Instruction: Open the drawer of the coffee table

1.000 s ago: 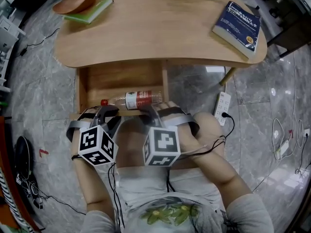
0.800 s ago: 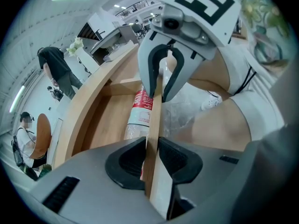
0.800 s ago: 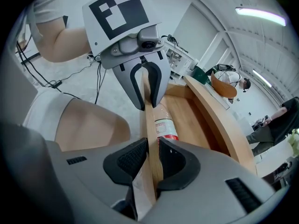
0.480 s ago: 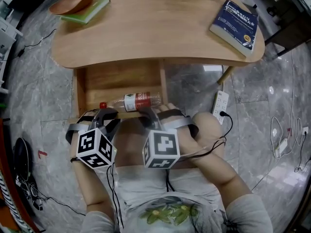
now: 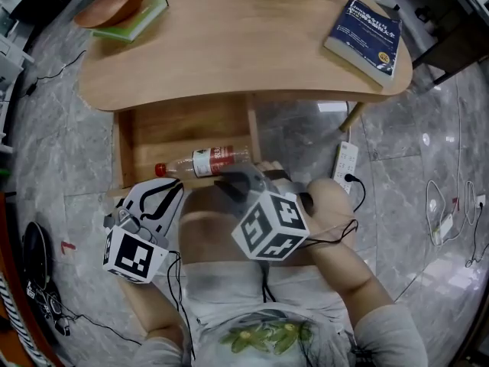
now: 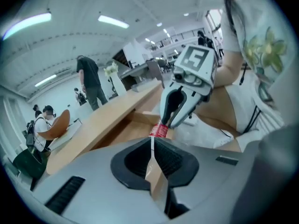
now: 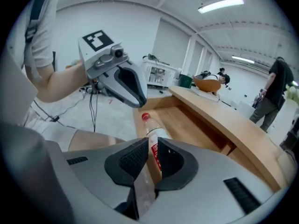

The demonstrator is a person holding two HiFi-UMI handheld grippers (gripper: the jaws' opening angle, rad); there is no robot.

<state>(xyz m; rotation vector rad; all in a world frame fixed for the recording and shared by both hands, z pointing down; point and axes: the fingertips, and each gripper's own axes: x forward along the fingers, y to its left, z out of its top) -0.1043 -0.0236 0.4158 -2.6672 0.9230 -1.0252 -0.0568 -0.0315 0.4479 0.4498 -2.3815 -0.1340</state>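
- The drawer [image 5: 183,131] sticks well out from under the coffee table [image 5: 229,44] on the person's side, so I'd say the pull itself is basically done.
- A plastic bottle [image 5: 202,161] lies on its side in the drawer, near the edge farthest from the table.
- Left gripper [image 6: 152,143]: it's been closing and is now clenched on nothing, the pads all but touching. It hangs up off the drawer's front, out from the table.
- Right gripper [image 7: 153,148]: it sits low by the drawer's front edge, out from the table. Its jaws have been closing too but there's a narrow slot between them. Through that slot I only see the bottle beyond, nothing pinched, so it looks let go to me.
- My read is we're at the letting-go stage.
- The next move just needs both grippers backed away from the table cleanly, without nudging the drawer back in.
- If it should come out more, one of them has to re-grab the front edge.
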